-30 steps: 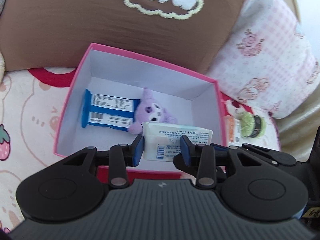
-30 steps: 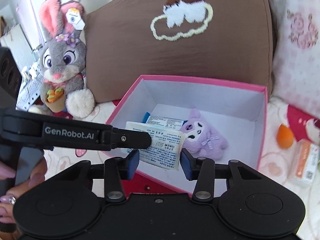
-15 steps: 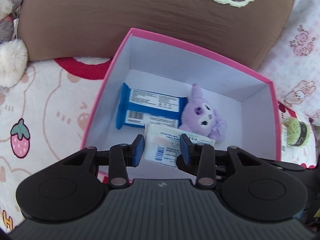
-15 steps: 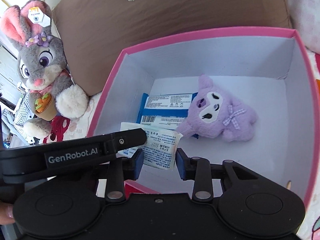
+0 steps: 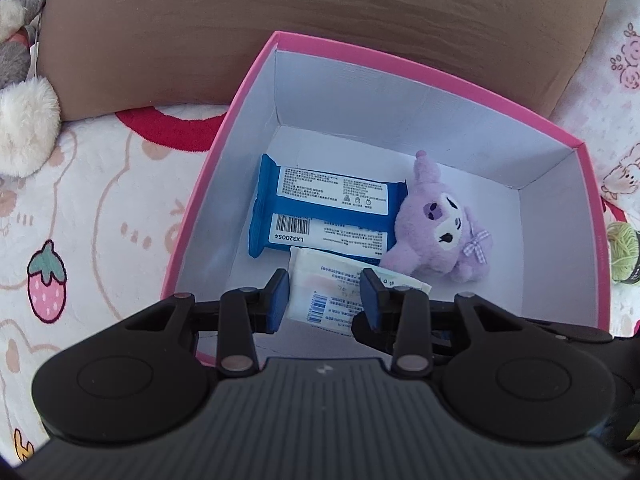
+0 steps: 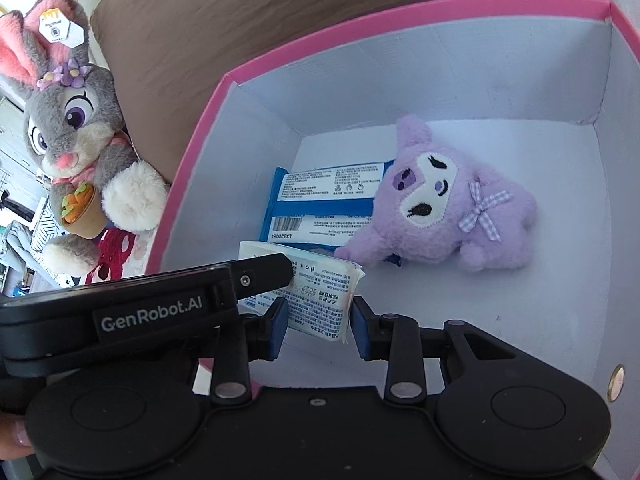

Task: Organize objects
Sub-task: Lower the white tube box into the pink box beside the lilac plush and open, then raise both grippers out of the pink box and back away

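Both grippers grip one white tissue pack (image 5: 332, 292), low inside the pink box (image 5: 248, 76). Left wrist view: left gripper (image 5: 323, 300) at lower centre, narrow, blue pads against both sides of the pack. Right wrist view: right gripper (image 6: 318, 322) lower centre, narrow, pads pinching the same pack's (image 6: 316, 300) near end; the left gripper's black finger lies across the pack from the left of the frame.

Just beyond the pack, on the box floor: blue wipes packet (image 5: 320, 212), label side up, mid frame, its near edge touching or slightly under the white pack. Purple plush toy (image 5: 444, 228) lies right of the packet, overlapping its right end.

Behind the box: brown cushion (image 5: 280, 20) across the top. Grey bunny plush (image 6: 76, 128) at upper left in the right view. Green yarn ball (image 5: 622, 256) at right edge, outside the box.
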Action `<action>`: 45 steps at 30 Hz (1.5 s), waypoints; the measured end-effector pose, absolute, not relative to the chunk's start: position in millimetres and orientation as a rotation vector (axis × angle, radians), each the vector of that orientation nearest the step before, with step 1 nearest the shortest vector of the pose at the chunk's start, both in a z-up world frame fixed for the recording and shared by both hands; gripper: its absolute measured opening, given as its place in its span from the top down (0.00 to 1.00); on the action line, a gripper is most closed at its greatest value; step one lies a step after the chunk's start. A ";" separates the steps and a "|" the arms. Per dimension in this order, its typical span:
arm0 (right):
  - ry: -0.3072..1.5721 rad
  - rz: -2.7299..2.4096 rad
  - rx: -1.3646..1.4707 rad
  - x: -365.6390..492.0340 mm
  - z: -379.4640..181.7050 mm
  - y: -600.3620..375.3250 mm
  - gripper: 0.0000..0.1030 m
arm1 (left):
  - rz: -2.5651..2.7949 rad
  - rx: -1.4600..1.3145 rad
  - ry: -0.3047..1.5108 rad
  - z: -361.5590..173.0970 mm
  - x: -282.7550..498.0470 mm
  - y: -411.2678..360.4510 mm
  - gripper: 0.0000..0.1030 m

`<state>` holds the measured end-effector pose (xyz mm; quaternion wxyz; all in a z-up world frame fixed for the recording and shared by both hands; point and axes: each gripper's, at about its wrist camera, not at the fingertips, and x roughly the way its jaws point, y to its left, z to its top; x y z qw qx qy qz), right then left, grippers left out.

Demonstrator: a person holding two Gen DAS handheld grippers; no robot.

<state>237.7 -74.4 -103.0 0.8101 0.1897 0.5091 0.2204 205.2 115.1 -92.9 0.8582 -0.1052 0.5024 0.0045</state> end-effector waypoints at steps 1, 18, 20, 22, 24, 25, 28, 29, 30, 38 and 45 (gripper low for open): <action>1.092 0.470 0.409 238.6 -104.2 -74.0 0.63 | 0.014 -0.224 1.054 -93.8 205.7 115.7 0.65; 1.069 0.424 0.438 237.8 -116.4 -70.1 0.79 | 0.040 -0.261 1.012 -94.3 204.1 117.6 0.65; 1.049 0.413 0.432 235.0 -113.2 -72.1 0.77 | 0.030 -0.255 1.006 -92.2 201.4 114.3 0.65; 1.015 0.406 0.393 229.4 -106.7 -72.6 0.76 | 0.020 -0.249 1.004 -89.2 198.0 112.8 0.65; 0.983 0.398 0.343 222.1 -98.6 -71.8 0.76 | 0.013 -0.245 0.994 -83.5 193.6 111.9 0.65; 0.971 0.396 0.321 218.6 -94.6 -72.1 0.75 | 0.009 -0.246 0.986 -80.5 191.4 111.5 0.64; 0.949 0.402 0.282 210.4 -85.0 -75.1 0.74 | -0.005 -0.266 0.965 -73.2 185.6 109.9 0.63; 0.948 0.404 0.274 209.2 -82.7 -75.7 0.74 | -0.007 -0.279 0.968 -72.1 184.9 109.6 0.63; 0.947 0.404 0.266 208.0 -80.4 -76.0 0.74 | -0.009 -0.289 0.968 -71.0 183.7 109.4 0.63; 0.925 0.395 0.181 188.3 -51.4 -79.6 0.72 | -0.048 -0.265 0.983 -55.2 168.1 106.0 0.58; 0.893 0.394 0.087 160.2 -20.0 -84.4 0.70 | -0.085 -0.281 0.967 -27.6 147.4 106.4 0.44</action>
